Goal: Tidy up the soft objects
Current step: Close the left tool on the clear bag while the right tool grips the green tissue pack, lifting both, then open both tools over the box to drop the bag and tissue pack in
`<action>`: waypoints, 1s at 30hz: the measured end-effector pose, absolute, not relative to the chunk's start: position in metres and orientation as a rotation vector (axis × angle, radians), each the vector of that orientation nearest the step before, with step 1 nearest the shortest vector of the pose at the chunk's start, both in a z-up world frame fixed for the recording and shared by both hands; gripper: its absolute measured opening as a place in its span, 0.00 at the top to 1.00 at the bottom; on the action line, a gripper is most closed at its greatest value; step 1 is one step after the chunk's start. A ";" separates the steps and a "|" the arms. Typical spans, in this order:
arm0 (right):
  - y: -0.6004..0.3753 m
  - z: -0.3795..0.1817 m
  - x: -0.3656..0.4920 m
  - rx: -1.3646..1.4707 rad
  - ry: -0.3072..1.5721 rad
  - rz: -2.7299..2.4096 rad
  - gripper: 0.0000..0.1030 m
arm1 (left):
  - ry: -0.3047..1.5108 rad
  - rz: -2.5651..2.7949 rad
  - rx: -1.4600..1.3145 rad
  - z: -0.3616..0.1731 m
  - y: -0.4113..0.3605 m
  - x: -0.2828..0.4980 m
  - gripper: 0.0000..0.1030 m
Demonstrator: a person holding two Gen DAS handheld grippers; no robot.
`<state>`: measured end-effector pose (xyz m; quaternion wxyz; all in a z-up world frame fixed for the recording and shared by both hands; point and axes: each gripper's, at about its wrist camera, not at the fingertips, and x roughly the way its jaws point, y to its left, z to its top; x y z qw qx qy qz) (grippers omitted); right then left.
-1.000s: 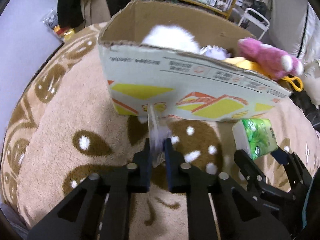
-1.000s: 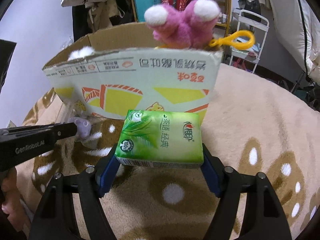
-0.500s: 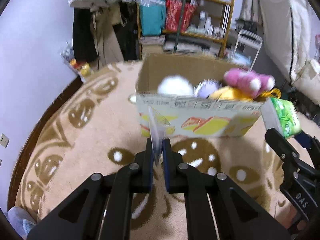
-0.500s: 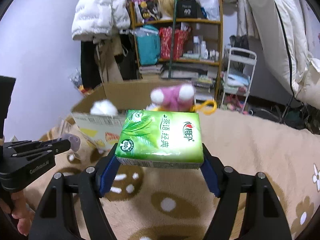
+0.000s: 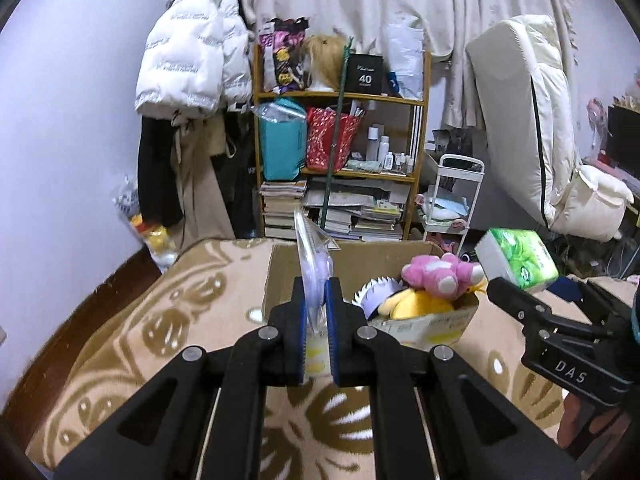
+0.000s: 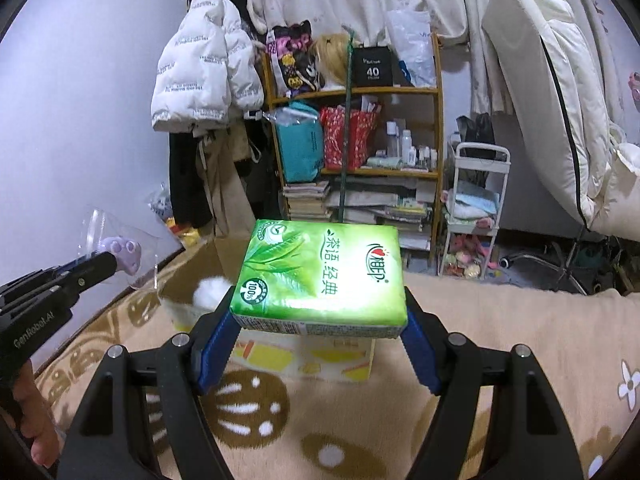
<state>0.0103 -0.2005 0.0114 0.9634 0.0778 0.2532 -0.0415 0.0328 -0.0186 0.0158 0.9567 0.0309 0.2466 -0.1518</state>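
Observation:
My left gripper [image 5: 316, 320] is shut on a clear plastic bag [image 5: 310, 248] with a small purple toy [image 6: 122, 254] inside, held above the near edge of the cardboard box [image 5: 288, 264]. My right gripper [image 6: 320, 320] is shut on a green tissue pack [image 6: 324, 276], raised in front of the box [image 6: 304, 354]; the pack also shows in the left wrist view [image 5: 516, 260]. The box holds a pink plush [image 5: 438, 274], a yellow plush [image 5: 416, 304] and a white fluffy toy [image 6: 210, 290].
The box stands on a beige patterned blanket [image 5: 160, 320]. Behind it are a crowded wooden shelf [image 5: 340, 140], a white jacket [image 5: 188, 48] on the wall, a small white cart [image 5: 452, 200] and a folded white mattress [image 5: 524, 120].
Both grippers have risen and pulled back from the box with their loads still held. The box now looks smaller and lower, and its inside shows from above.

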 end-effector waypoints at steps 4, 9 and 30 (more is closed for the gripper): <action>-0.202 0.021 0.019 0.149 0.469 -0.061 0.24 | 0.468 -0.312 0.096 0.025 -0.030 0.044 0.92; -0.201 0.031 0.030 0.129 0.407 -0.067 0.24 | 0.440 -0.306 0.117 0.037 -0.038 0.056 0.92; -0.203 -0.014 0.092 0.185 0.463 -0.005 0.24 | 0.546 -0.350 0.115 -0.015 -0.051 0.128 0.89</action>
